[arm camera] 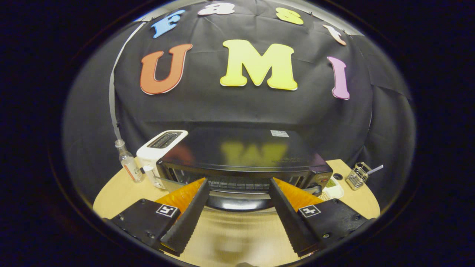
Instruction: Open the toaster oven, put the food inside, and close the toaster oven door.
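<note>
Nearest to you, your claw stands wide open, its two fingers splayed apart over the pale wooden surface and holding nothing. Between the fingers the bare surface looks blurred. Just ahead of the fingertips you have the toaster oven, a dark box with a glossy top. Its door appears to hang down and open, its dark rounded edge lying between the fingertips, and through the opening behind it you can see the wire rack. Neither finger clearly touches the oven; the tips sit right at its front, one to each side of the opening. You cannot tell from here where the food is.

Beside the oven, on the side of your left finger, a white slot toaster stands touching or nearly touching the oven's wall, and just beyond that a small clear bottle with an orange label stands upright near the rim of the surface. On the other side, next to the oven's control end, a small white dish holds something greenish, and a little further out a wire basket stands with a utensil handle sticking out of it. Behind everything the black cloth wall closes the booth.
</note>
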The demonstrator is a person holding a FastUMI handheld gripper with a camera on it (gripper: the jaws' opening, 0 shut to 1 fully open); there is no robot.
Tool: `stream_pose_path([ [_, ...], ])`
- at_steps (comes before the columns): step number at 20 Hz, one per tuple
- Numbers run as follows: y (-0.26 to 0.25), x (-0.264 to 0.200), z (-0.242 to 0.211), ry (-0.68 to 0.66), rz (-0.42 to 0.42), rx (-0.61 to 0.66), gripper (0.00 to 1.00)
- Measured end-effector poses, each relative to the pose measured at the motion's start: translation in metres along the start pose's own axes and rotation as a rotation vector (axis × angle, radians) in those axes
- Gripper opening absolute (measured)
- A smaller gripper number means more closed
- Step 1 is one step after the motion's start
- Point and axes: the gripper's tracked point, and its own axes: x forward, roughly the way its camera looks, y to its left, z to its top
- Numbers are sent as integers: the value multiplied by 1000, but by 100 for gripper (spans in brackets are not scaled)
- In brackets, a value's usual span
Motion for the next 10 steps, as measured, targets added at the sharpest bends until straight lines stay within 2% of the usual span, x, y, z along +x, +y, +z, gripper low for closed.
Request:
stream_pose_path([
  [10, 2, -44, -71, 107, 46, -27, 100],
])
